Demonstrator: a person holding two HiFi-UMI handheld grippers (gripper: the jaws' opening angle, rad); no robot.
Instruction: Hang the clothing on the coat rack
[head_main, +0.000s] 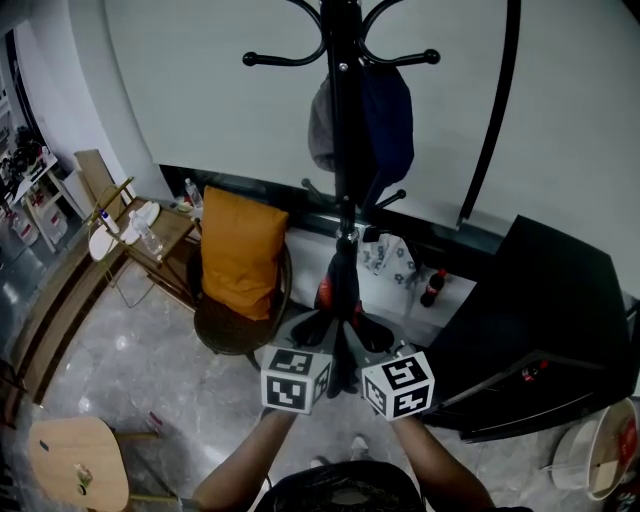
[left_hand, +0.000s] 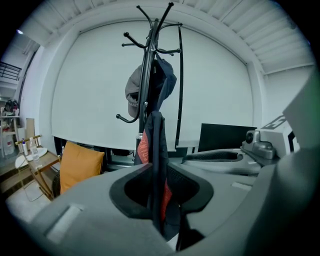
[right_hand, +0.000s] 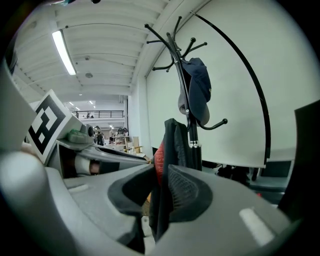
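Observation:
A black coat rack (head_main: 343, 120) stands ahead against the white wall, with a grey cap (head_main: 322, 128) and a dark blue cap (head_main: 388, 125) hanging on it. Both grippers hold up a dark garment with red print (head_main: 338, 290) just in front of the pole. My left gripper (head_main: 320, 345) is shut on the garment (left_hand: 156, 160), which rises between its jaws. My right gripper (head_main: 365, 345) is shut on the same garment (right_hand: 167, 165). The rack (left_hand: 150, 65) and its hooks (right_hand: 175, 45) show above the cloth in both gripper views.
An orange cushion (head_main: 238, 250) rests on a round chair at the left. A wooden side table (head_main: 130, 235) with bottles stands further left. A dark desk (head_main: 545, 330) is at the right, a curved black lamp arm (head_main: 495, 120) beside the rack, a red bottle (head_main: 432, 288) below.

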